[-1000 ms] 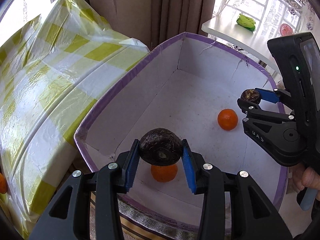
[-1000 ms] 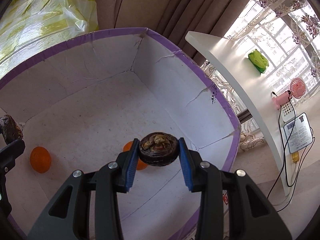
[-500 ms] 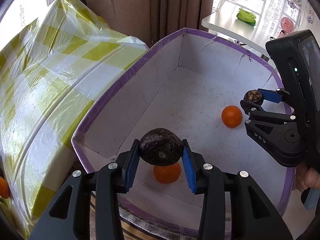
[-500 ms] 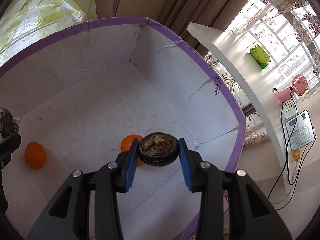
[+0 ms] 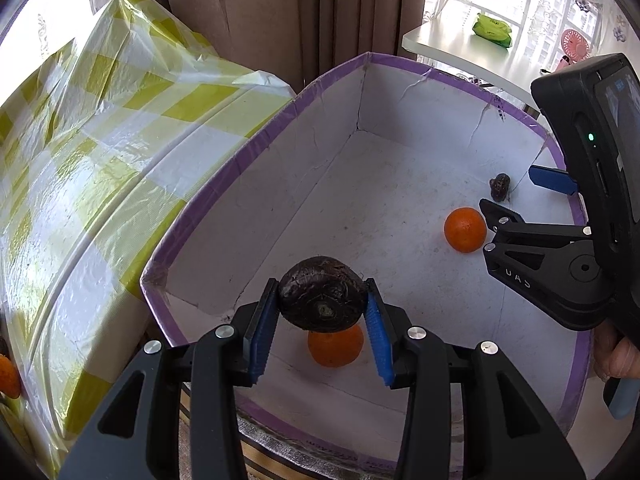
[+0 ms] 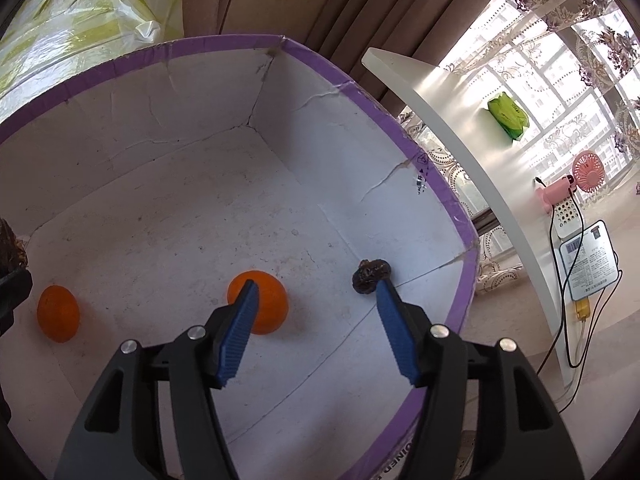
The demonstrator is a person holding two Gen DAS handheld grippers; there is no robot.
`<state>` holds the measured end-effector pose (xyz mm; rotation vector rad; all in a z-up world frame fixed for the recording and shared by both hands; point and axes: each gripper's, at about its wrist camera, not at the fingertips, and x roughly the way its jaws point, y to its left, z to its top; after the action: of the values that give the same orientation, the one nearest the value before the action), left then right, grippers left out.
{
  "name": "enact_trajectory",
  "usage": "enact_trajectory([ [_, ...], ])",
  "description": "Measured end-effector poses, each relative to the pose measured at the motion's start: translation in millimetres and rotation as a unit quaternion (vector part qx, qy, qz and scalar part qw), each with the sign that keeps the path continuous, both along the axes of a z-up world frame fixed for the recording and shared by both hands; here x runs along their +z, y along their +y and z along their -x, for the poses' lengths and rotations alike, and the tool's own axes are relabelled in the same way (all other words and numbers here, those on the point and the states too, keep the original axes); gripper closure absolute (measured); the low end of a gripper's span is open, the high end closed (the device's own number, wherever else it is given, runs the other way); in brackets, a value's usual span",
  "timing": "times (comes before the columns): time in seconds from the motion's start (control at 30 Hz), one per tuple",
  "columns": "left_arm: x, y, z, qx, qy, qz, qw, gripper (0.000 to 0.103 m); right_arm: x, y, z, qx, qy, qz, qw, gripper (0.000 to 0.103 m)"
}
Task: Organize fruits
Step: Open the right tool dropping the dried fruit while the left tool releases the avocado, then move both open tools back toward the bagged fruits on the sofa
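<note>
My left gripper [image 5: 322, 320] is shut on a dark brown round fruit [image 5: 322, 298] and holds it above the near end of a white box with a purple rim [image 5: 256, 148]. My right gripper [image 6: 316, 320] is open and empty above the box [image 6: 424, 172]; it shows at the right in the left wrist view [image 5: 516, 196]. A small dark fruit [image 6: 370, 275] lies on the box floor by the right wall, also seen in the left wrist view [image 5: 500, 186]. Two oranges [image 6: 262, 300] [image 6: 58, 312] lie on the floor, one under my left gripper [image 5: 335, 346], one further right [image 5: 465, 229].
A yellow-checked plastic-covered surface [image 5: 80, 152] stands left of the box, with an orange [image 5: 8, 376] at its near edge. A white table [image 6: 448, 120] with a green packet [image 6: 507, 114] and a pink fan [image 6: 586, 170] stands to the right. Brown curtains [image 5: 280, 8] hang behind.
My right gripper has opened and its small dark fruit now lies on the box floor by the right wall. My left gripper still holds its fruit.
</note>
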<state>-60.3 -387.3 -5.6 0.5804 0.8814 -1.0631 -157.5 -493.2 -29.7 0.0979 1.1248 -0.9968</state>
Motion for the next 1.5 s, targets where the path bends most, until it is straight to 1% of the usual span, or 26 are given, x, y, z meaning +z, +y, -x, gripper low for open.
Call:
enact_trajectory([
  [0.07, 0.2, 0.3, 0.1, -0.004, 0.004, 0.003, 1.0000, 0.057, 1.1, 0.0, 0.0, -0.001, 0.000, 0.005, 1.000, 0.038],
  [0.1, 0.1, 0.4, 0.4, -0.005, 0.005, 0.003, 1.0000, 0.051, 2.5, 0.6, 0.2, 0.000, -0.002, 0.010, 1.000, 0.034],
  [0.13, 0.3, 0.7, 1.0, -0.009, 0.007, 0.006, 0.9999, 0.049, 4.4, 2.0, 0.5, 0.001, -0.004, 0.018, 1.000, 0.031],
  [0.17, 0.5, 0.9, 1.7, -0.011, 0.007, 0.007, 0.9999, 0.047, 6.4, 3.0, 0.7, 0.002, -0.006, 0.025, 1.000, 0.030],
  [0.27, 2.1, 3.4, 1.8, -0.009, 0.006, 0.015, 0.9998, 0.045, 13.0, 6.2, 2.4, 0.003, -0.017, 0.047, 0.999, 0.027],
  [0.37, 7.9, 9.2, 0.7, -0.003, 0.007, 0.035, 0.9994, 0.040, 19.0, 10.5, 3.7, 0.006, -0.023, 0.067, 0.997, 0.024],
  [0.4, 10.2, 11.4, 0.2, 0.000, 0.009, 0.041, 0.9991, 0.040, 19.9, 11.3, 3.2, 0.006, -0.022, 0.068, 0.997, 0.024],
  [0.47, 14.1, 15.9, -1.3, 0.006, 0.014, 0.052, 0.9986, 0.040, 20.2, 9.9, 3.3, 0.002, -0.022, 0.059, 0.998, 0.021],
  [0.53, 17.9, 21.4, -3.4, 0.015, 0.016, 0.060, 0.9979, 0.040, 20.7, 7.1, 4.2, -0.006, -0.025, 0.037, 0.999, 0.014],
  [0.6, 22.0, 28.6, -6.7, 0.029, 0.017, 0.068, 0.9972, 0.039, 20.8, 4.5, 3.5, -0.013, -0.024, 0.015, 1.000, 0.011],
  [0.67, 26.4, 37.2, -8.6, 0.043, 0.014, 0.076, 0.9961, 0.039, 17.9, 3.5, 0.1, -0.025, -0.007, -0.005, 1.000, 0.010],
  [0.7, 29.2, 42.0, -8.7, 0.045, 0.014, 0.083, 0.9955, 0.037, 17.0, 3.2, -1.3, -0.027, -0.004, -0.019, 0.999, 0.010],
  [0.73, 32.1, 46.5, -7.9, 0.047, 0.011, 0.087, 0.9951, 0.037, 17.1, 3.9, -2.6, -0.027, -0.003, -0.027, 0.999, 0.010],
  [0.77, 35.2, 51.0, -6.1, 0.053, -0.001, 0.086, 0.9948, 0.036, 16.8, 5.7, -3.7, -0.026, -0.001, -0.030, 0.999, 0.010],
  [0.8, 37.5, 55.2, -3.9, 0.064, -0.022, 0.082, 0.9943, 0.033, 16.7, 6.9, -5.1, -0.026, 0.000, -0.037, 0.999, 0.010],
  [0.83, 39.7, 60.0, -1.7, 0.070, -0.038, 0.082, 0.9935, 0.033, 15.9, 7.7, -6.3, -0.026, 0.002, -0.047, 0.999, 0.010],
  [0.87, 41.8, 65.8, -0.4, 0.073, -0.047, 0.084, 0.9926, 0.033, 14.9, 8.7, -7.7, -0.026, 0.005, -0.056, 0.998, 0.010],
  [0.97, 45.9, 85.5, -0.5, 0.095, -0.051, 0.090, 0.9901, 0.033, 12.9, 13.5, -12.0, -0.020, 0.013, -0.063, 0.998, 0.010],
  [1.0, 46.8, 93.9, -0.5, 0.102, -0.051, 0.093, 0.9891, 0.033, 13.4, 16.1, -13.6, -0.016, 0.015, -0.059, 0.998, 0.010],
  [1.1, 47.1, 117.2, -3.4, 0.124, -0.049, 0.095, 0.9865, 0.033, 19.0, 26.4, -19.2, -0.002, 0.026, -0.023, 0.999, 0.010],
  [1.23, 47.4, 146.0, -7.8, 0.154, -0.044, 0.097, 0.9824, 0.033, 26.9, 38.3, -24.8, 0.010, 0.030, 0.006, 0.999, 0.010],
  [1.4, 50.0, 175.2, -11.0, 0.182, -0.045, 0.102, 0.9770, 0.033, 33.1, 52.1, -31.6, 0.025, 0.039, 0.034, 0.998, 0.010],
  [1.5, 50.8, 189.7, -13.2, 0.196, -0.045, 0.105, 0.9740, 0.032, 35.3, 59.0, -36.0, 0.032, 0.043, 0.043, 0.998, 0.009],
])
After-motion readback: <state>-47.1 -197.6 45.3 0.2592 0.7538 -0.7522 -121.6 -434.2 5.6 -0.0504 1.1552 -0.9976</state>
